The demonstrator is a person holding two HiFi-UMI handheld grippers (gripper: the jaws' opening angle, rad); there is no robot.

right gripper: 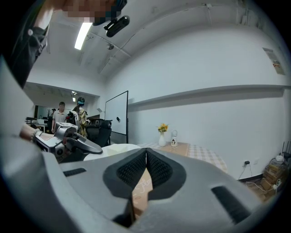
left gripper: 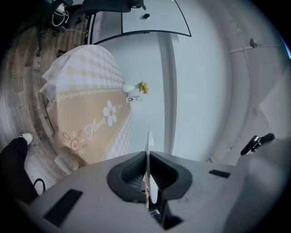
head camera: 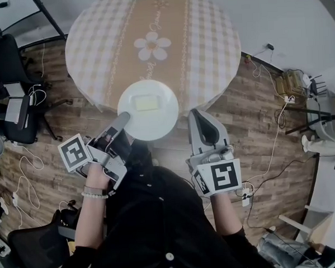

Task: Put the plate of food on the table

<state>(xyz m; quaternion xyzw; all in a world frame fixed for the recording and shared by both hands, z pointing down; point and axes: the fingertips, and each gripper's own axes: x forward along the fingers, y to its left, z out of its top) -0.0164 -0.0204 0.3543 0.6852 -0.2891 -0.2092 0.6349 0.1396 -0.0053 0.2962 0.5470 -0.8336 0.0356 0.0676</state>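
Setting: round checked worktop (head camera: 208,50), wood floor (head camera: 262,125) around.
Left tongs (head camera: 122,119): clamped on plate (head camera: 158,119) rim, one side only.
Right tongs (head camera: 195,113): closed, empty, just beside plate.
Plate: aloft at worktop's near edge; food (head camera: 146,102) on it.
Risk: single rim grip may let plate tilt, sliding food off; release too near edge could drop it to floor.

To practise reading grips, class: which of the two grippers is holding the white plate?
The left gripper, shut on the plate at its rim; the right gripper is shut on nothing, beside the plate.
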